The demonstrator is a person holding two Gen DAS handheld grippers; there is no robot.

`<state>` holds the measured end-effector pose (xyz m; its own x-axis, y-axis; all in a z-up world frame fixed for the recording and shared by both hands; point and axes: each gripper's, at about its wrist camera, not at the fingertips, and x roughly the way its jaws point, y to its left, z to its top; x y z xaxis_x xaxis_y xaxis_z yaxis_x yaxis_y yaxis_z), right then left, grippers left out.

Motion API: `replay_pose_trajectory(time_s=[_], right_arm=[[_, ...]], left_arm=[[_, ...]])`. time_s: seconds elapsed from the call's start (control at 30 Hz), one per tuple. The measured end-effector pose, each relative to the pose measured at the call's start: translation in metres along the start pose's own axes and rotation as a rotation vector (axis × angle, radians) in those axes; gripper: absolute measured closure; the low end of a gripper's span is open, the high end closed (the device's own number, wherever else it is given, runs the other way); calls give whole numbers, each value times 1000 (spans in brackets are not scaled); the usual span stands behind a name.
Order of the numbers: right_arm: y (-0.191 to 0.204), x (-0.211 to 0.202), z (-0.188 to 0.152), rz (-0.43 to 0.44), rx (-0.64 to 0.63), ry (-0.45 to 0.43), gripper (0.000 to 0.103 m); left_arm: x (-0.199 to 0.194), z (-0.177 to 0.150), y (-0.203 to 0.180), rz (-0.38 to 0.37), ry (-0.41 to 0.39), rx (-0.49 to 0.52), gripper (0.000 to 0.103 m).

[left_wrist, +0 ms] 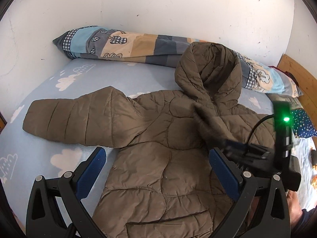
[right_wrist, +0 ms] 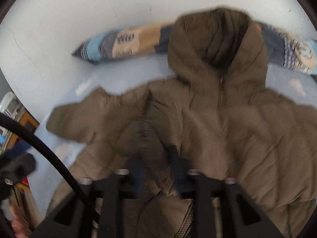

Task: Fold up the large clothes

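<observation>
A brown quilted hooded jacket [left_wrist: 154, 123] lies front-up on the bed, its hood [left_wrist: 210, 67] toward the wall and one sleeve [left_wrist: 65, 117] stretched out to the left. My left gripper [left_wrist: 158, 158] hovers over the lower chest, jaws wide open and empty. In the same view my right gripper [left_wrist: 200, 113] shows as a dark blur over the zipper area below the hood. In the right wrist view the jacket [right_wrist: 227, 129] fills the blurred frame. There the right gripper [right_wrist: 156, 158] has its fingers apart above the cloth, and I see nothing pinched between them.
A light blue sheet [left_wrist: 59, 83] with white clouds covers the bed. A rolled patterned quilt [left_wrist: 128, 45] lies along the white wall behind the hood. A wooden headboard [left_wrist: 297, 73] and a dark starry cloth [left_wrist: 303, 123] are at the right. A hand [right_wrist: 17, 224] shows at lower left.
</observation>
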<state>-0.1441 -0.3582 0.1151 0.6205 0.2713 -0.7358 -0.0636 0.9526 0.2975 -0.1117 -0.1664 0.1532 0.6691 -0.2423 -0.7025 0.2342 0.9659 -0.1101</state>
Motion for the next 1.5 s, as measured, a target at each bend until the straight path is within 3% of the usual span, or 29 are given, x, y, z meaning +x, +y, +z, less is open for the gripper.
replay_pose_trajectory(time_s=[0.03,0.1,0.17,0.2,0.27,0.37,0.43,0.5,0.57,0.73,0.87,1.0,1.07,1.1,1.17,1.2,1.27,1.4,1.5], right_arm=[[-1,5,-2,26,0,42,47],[-3,-6,1,54,4,31,47],[-12,-33,10,105,30,-36,45],[-21,-50,14,117,58,-91,38],[-51,-82,22,39,124,-189,28],[-100,-98,19,-145,212,-222,28],[-135,-99,12,-305,267,-186,28],[-165,-92,3,-412,315,-122,31],[-184,-81,-9,-450,351,-68,31],[-186,-22,-26,-496,244,103,31],[-181,-39,-20,-512,261,95,34],[-126,-58,-6,-461,132,7,34],[-99,-53,-13,-367,86,29,33],[-86,-41,-20,-304,68,87,33],[-68,-21,-34,-266,19,189,34],[-56,-23,-38,-281,-15,184,37],[-29,-42,-40,-221,-101,142,38],[46,-96,-65,57,-313,81,37],[82,-116,-98,249,-296,86,37]], left_arm=[[1,0,0,-1,2,-1,0],[1,1,2,-7,2,-11,0],[0,1,3,-13,-1,-22,0],[0,1,4,-19,1,-26,0],[0,1,2,-18,2,-22,0],[0,-1,1,-15,5,-16,0],[0,0,1,-17,4,-21,0],[0,1,2,-18,3,-32,0],[2,1,2,-20,8,-40,0],[6,1,-2,-3,22,-17,0],[2,0,7,17,25,-6,0],[-3,0,23,13,41,-14,0],[-4,-3,30,12,63,1,0],[-4,-6,34,0,84,11,0],[-4,-12,43,-42,135,40,0],[-9,-18,52,-56,147,56,0],[-19,-30,69,-104,186,90,0],[-49,-61,110,-216,212,40,0],[-75,-72,137,-274,176,-111,0]])
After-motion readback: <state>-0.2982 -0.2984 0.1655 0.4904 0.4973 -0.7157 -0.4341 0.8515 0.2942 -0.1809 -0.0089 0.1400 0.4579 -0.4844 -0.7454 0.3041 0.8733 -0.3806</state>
